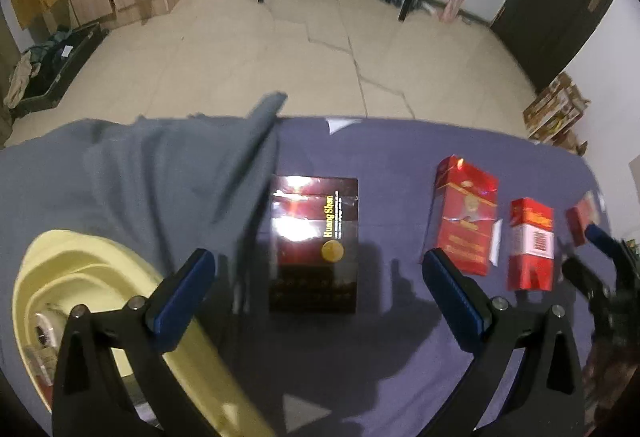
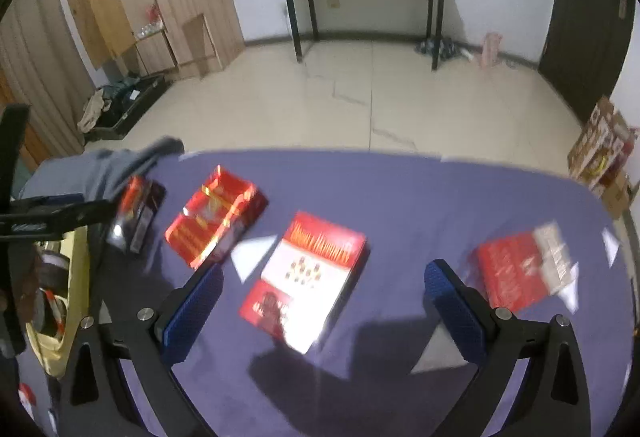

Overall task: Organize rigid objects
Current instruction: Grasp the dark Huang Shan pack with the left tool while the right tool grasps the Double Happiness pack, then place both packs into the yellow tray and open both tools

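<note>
We hold the left hand-held gripper (image 1: 318,297) with its jaws spread wide and nothing between the pads; it hangs over a dark maroon cigarette pack (image 1: 314,243) lying flat on the purple-covered bench (image 1: 400,157). To that pack's right lie a glossy red pack (image 1: 464,215) and a red-and-white pack (image 1: 530,243), each apart from the next. A grey cloth (image 1: 160,177) is bunched on the bench to the left, touching the dark pack's left edge, and a pale yellow bin (image 1: 80,277) sits at the near left.

Our right hand-held gripper (image 2: 324,301) is likewise fully open and empty, poised above the red-and-white pack (image 2: 306,277), which lies flat and slightly askew. Another red pack (image 2: 524,265) rests further right, blurred, near the bench's edge.
</note>
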The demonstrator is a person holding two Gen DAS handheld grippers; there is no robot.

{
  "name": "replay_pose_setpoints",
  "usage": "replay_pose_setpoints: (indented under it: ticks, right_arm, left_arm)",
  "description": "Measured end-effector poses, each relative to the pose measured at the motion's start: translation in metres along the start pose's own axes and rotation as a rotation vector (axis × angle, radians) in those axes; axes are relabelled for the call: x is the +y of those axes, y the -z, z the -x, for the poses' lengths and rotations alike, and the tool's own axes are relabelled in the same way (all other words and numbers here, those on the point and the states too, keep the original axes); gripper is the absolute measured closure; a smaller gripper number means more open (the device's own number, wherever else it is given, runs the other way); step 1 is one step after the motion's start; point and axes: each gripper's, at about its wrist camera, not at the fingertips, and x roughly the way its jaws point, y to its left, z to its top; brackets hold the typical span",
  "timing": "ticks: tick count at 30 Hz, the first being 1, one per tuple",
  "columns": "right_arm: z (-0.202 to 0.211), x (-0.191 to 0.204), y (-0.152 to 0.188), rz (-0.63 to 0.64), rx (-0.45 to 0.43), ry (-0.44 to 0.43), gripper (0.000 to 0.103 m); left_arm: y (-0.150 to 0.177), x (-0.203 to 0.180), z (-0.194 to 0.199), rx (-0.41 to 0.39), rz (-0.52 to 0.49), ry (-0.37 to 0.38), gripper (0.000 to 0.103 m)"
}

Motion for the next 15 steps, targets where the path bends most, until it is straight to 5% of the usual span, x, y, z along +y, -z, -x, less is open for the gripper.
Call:
replay_pose_setpoints:
  ticks: [9, 11, 13, 15]
  right_arm:
    - [-0.044, 0.018, -0.002, 0.0, 0.097, 0.14, 0.001]
    - [-0.054, 0.014, 0.003, -0.009, 0.114, 0.149, 0.009]
    - [-0.056, 0.018, 0.004, 0.019, 0.101, 0.166, 0.041]
    - [-0.054, 0.023, 0.002, 0.052, 0.078, 0.155, 0.042]
  left_arm:
    - [0.013, -0.011, -0.05, 0.072, -0.043, -0.051, 0.003]
    - [0.012, -0.01, -0.052, 0.062, -0.036, -0.058, 0.015]
    - [0.011, -0.009, -0.049, 0.037, -0.023, -0.06, 0.046]
    - [0.012, -0.003, -0.043, 0.026, 0.006, -0.012, 0.046]
